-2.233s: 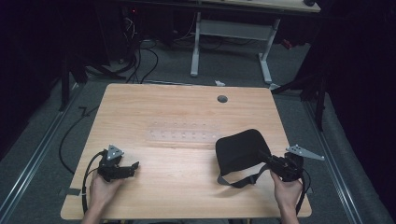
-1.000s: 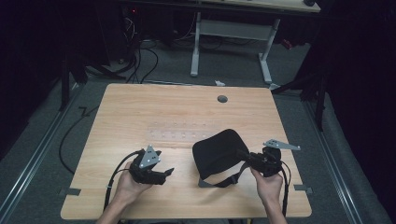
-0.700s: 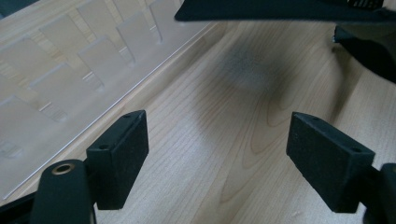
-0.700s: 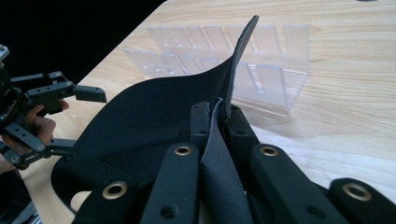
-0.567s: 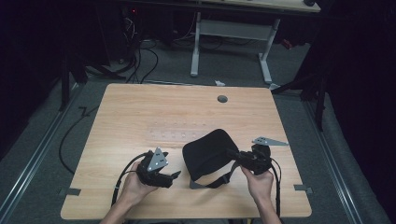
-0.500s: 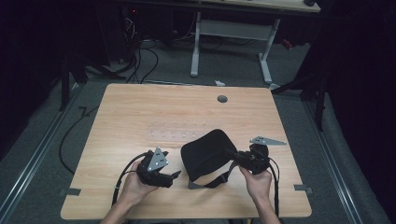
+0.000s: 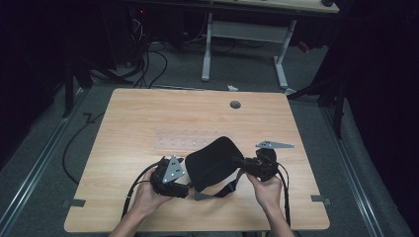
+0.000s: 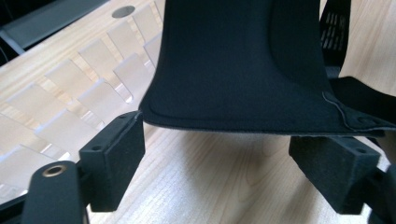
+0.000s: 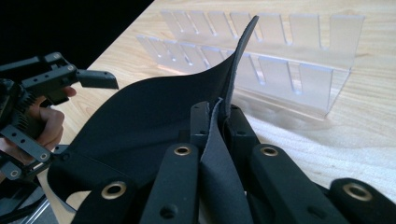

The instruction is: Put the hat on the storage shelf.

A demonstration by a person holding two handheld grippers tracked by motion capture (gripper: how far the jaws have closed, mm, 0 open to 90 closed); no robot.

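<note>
Now the right claw (image 9: 219, 119) pinches the thin edge of the black pad (image 7: 210, 163), which it holds lifted just over the counter (image 7: 148, 118). The left claw (image 8: 233, 154) stands wide, its jaws just opened, with the pad's free hem between them but not pressed. I judge the pad light, soft and floppy like neoprene, with a matte skin and stitched strap (image 7: 222, 190); the firm hem is best to grip. A clear slotted rack (image 9: 280, 51) stands behind.

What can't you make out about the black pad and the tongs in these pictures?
- High view: the clear rack is too faint to count its slots.
- Left gripper view: the black pad is cut off at the top edge.
- Right gripper view: the right tongs cover the pad edge they pinch.
</note>
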